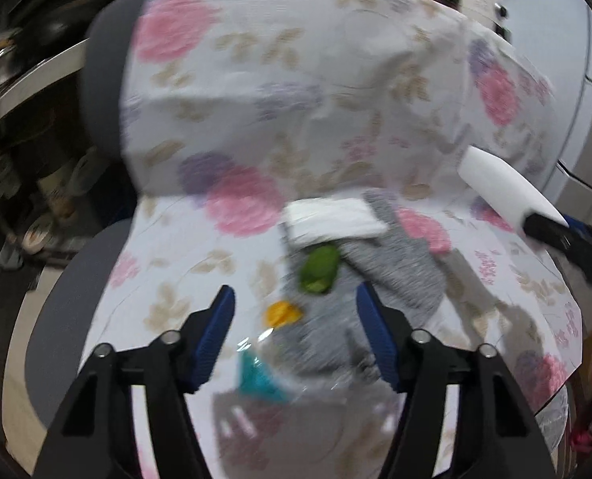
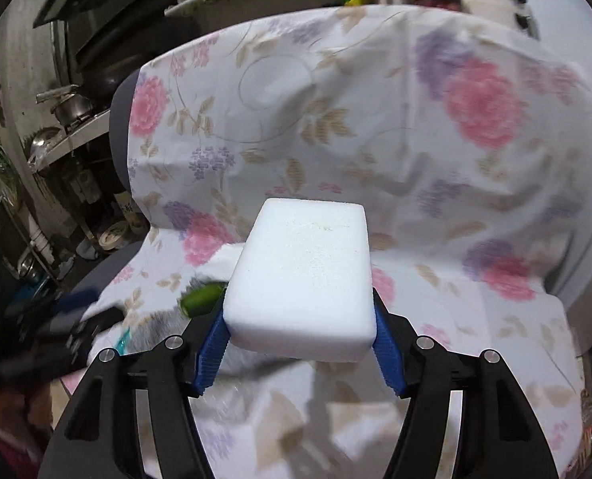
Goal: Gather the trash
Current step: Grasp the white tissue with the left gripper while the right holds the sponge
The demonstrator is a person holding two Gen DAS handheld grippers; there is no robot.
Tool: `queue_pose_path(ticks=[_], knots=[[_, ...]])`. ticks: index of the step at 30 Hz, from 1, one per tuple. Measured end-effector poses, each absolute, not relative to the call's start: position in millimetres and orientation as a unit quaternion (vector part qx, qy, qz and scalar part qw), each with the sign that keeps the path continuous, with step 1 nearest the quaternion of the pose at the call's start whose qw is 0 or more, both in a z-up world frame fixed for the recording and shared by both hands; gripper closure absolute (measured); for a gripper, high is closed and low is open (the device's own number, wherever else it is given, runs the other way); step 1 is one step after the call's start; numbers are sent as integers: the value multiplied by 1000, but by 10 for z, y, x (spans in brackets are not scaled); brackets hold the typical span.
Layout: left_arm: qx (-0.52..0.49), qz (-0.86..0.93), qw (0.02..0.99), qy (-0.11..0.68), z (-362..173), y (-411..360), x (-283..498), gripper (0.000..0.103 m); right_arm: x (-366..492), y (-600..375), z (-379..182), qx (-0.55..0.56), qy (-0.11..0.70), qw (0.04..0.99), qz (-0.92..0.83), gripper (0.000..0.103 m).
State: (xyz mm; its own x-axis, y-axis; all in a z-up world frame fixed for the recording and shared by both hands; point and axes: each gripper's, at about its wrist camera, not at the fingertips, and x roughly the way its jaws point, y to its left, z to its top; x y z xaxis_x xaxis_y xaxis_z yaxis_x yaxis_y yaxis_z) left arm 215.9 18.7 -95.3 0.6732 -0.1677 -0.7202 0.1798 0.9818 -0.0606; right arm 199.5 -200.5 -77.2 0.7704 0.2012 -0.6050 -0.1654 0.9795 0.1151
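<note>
The right gripper point(image 2: 299, 331) grasps a white foam block point(image 2: 303, 275) between its blue pads, held up above the flowered cloth point(image 2: 435, 183) draped over a chair. The left gripper point(image 1: 296, 335) hangs released over the seat, where a green scrap point(image 1: 319, 269), a yellow scrap point(image 1: 282, 313) and a grey rag point(image 1: 395, 267) lie close together.

White cloth point(image 1: 335, 92) printed with pink roses, purple blooms and tan leaves. Grey chair point(image 1: 100, 80) underneath. White foam block point(image 2: 303, 275), plain. Green scrap point(image 1: 319, 269), yellow bit point(image 1: 282, 313), teal wrapper point(image 1: 258, 379), speckled grey rag point(image 1: 399, 271). Blue pads point(image 1: 216, 335) on black grippers.
</note>
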Motion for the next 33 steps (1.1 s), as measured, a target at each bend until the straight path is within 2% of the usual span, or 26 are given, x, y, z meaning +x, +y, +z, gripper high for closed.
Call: queue_pose_path(ticks=[4,10,20,23,24,25,28,33], knots=[[65,-118,906,400,-1026,-302,2412,46,1820,-2181,-768,23,310,947,82,38],[165,-100,870,455,-1431,-792,2897,46,1778,-2429,-802,27,305,949,77,37],[179,-67,859,474,-1649,-823,3472,48,1876,-2678,-939,41,304,949,71,37],[160,-77,861,476,-1652,-806,3607,62,1869,-2719,-961,44,305,949,69,37],[155,-78,861,477,-1648,-796,3634,76,1858,-2731,-964,45,304,949,69,37],[147,-81,863,477,-1635,-780,3654,95,1843,-2742,-962,45,304,949,68,37],[96,-98,878,459,-1471,-649,3612,100,1771,-2778,-939,49,301,950,65,37],[33,-121,908,399,-943,-381,3141,101,1598,-2791,-823,57,286,954,69,37]])
